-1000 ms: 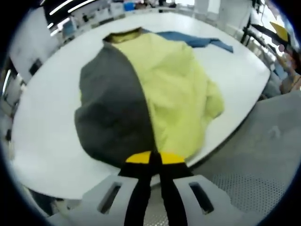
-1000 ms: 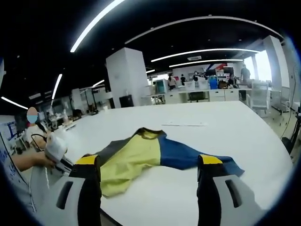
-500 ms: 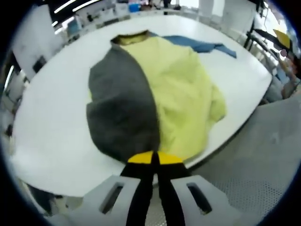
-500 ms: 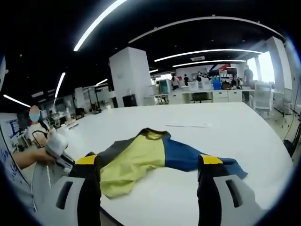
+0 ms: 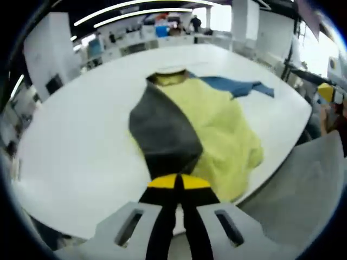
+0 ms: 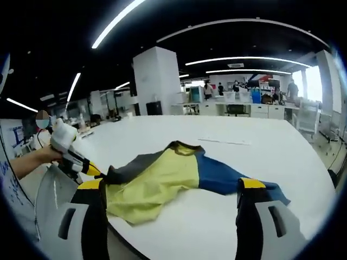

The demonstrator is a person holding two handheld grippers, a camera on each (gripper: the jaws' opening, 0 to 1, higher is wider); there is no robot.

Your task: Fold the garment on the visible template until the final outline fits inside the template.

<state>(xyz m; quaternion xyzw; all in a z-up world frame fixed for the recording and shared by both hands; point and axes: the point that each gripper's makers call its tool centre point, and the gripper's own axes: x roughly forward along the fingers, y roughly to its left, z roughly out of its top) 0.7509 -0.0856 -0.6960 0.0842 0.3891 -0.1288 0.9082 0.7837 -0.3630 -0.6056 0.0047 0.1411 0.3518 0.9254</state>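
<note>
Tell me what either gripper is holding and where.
The left gripper pinches the sweater at its near grey edge. The right gripper is open, holding nothing.

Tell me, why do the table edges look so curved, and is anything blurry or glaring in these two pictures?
Left gripper view: the fisheye lens bows the white table into a dome; the garment looks soft, slightly blurred. Right gripper view: sharper, ceiling light strips bend into bright arcs, and windows at the far right glare white.
</note>
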